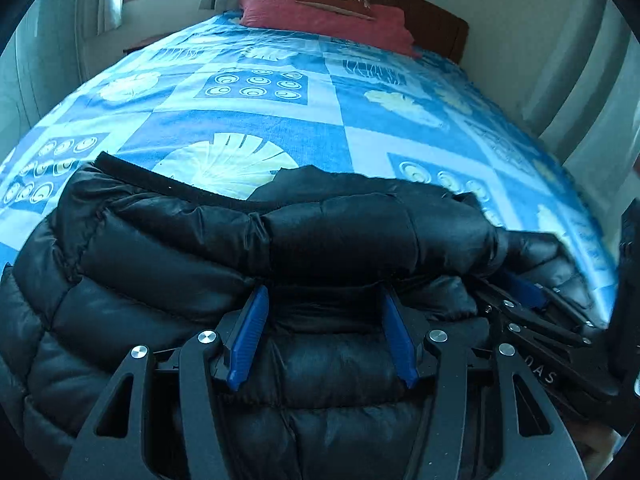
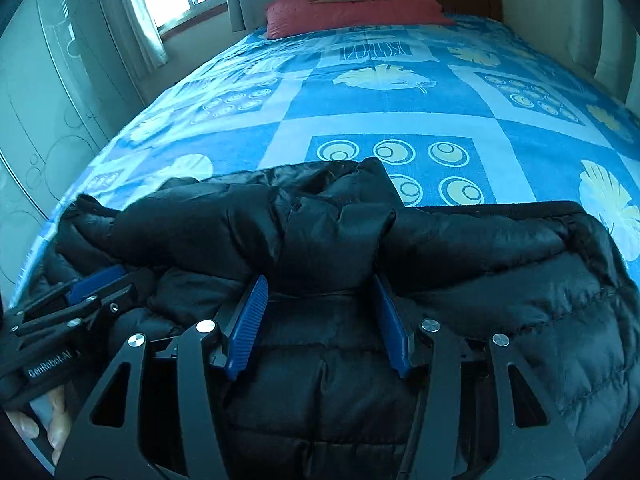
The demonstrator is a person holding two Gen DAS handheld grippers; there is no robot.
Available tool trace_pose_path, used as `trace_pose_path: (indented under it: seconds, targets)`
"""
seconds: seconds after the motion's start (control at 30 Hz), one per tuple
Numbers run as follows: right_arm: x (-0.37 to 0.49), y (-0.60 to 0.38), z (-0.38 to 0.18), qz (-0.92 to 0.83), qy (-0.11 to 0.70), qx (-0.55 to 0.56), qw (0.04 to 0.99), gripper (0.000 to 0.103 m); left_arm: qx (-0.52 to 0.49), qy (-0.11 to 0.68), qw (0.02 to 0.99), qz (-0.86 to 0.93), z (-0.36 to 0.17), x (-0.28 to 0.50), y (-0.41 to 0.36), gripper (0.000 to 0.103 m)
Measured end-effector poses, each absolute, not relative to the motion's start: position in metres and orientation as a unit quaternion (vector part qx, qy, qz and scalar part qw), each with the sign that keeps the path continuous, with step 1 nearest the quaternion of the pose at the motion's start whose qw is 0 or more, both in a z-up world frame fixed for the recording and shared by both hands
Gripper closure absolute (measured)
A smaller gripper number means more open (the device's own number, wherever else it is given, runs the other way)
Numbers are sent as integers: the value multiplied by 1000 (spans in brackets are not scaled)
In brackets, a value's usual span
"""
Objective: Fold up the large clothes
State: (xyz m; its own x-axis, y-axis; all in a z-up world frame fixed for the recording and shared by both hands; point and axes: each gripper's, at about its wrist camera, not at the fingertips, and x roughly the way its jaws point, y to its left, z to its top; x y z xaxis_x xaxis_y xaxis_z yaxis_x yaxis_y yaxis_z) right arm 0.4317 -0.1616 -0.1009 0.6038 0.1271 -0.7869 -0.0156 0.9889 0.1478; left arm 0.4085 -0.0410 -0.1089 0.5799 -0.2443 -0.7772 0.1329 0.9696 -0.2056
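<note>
A black puffer jacket (image 1: 340, 232) (image 2: 320, 216) lies bunched and folded over itself at the near edge of the bed. My left gripper (image 1: 323, 292) hovers over its middle, blue pads wide apart, with padded fabric under the gap and neither pad pressing on it. Close on its right lies my right gripper (image 1: 528, 292), low over the jacket. In the right wrist view my right gripper (image 2: 320, 284) stands open the same way over a raised fold, and my left gripper (image 2: 92, 280) is at the left edge, with a person's hand (image 2: 36, 428) on its handle.
The bed (image 1: 280, 128) (image 2: 400, 112) has a blue patterned cover that stretches away beyond the jacket. A red pillow (image 1: 328, 12) (image 2: 352, 8) with a brown cushion lies at the wooden headboard. A pale wardrobe (image 2: 52, 80) and a curtained window stand to the left.
</note>
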Motion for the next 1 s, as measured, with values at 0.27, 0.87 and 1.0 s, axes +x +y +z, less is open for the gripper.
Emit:
trace_pose_path:
  seconds: [0.27,0.87,1.0]
  targets:
    - [399,-180,-62,40,413,69,907,50,-71,430,894,-102,-71,376,-12,47]
    - [273,-263,-43,-41,425,108,898,35,-72,414,906,-43,-60,280,73,44]
    - [207,-298,-49,-90,432,128,888,33,-110,409,906,3,-61,229,115,39]
